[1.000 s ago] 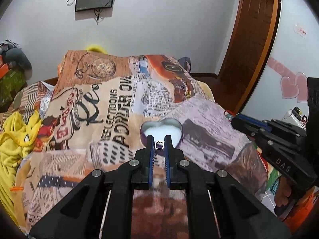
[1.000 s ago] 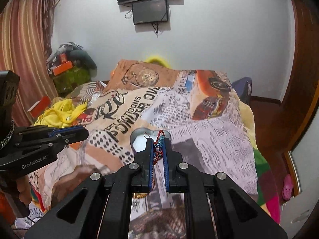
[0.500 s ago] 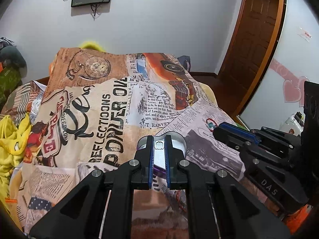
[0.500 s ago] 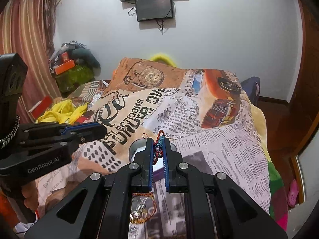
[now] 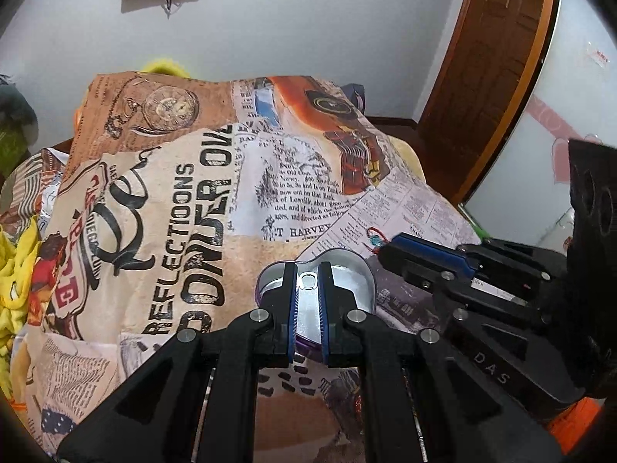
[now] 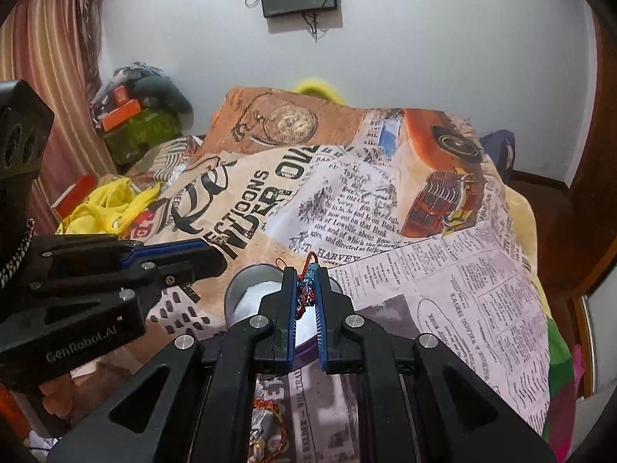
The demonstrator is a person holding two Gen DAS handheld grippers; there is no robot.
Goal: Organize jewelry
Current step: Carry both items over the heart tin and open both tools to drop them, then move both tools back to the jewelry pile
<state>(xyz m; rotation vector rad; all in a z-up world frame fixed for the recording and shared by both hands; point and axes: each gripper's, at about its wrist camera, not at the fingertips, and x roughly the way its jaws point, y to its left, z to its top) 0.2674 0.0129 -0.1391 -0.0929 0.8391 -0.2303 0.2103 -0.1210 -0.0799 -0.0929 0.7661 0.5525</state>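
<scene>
A heart-shaped tin box (image 5: 347, 281) with a purple wall and white lining lies open on the printed bedspread. My left gripper (image 5: 307, 270) is shut on a small silver metal piece (image 5: 307, 301) and holds it over the box. My right gripper (image 6: 306, 274) is shut on a red and blue corded bracelet (image 6: 306, 289), held above the box (image 6: 250, 293). The right gripper also shows in the left wrist view (image 5: 389, 249), just right of the box. The left gripper shows in the right wrist view (image 6: 216, 258), left of the box.
More jewelry with red cord and gold beads (image 6: 266, 420) lies on the bedspread below my right gripper. Yellow cloth (image 6: 108, 204) is bunched at the bed's left. A wooden door (image 5: 486, 69) stands at the back right, with clutter (image 6: 135, 115) piled at the back left.
Both grippers have moved forward and closed in over the heart box. The right gripper with the bracelet has come in beside the left one. Both holds are unchanged.
</scene>
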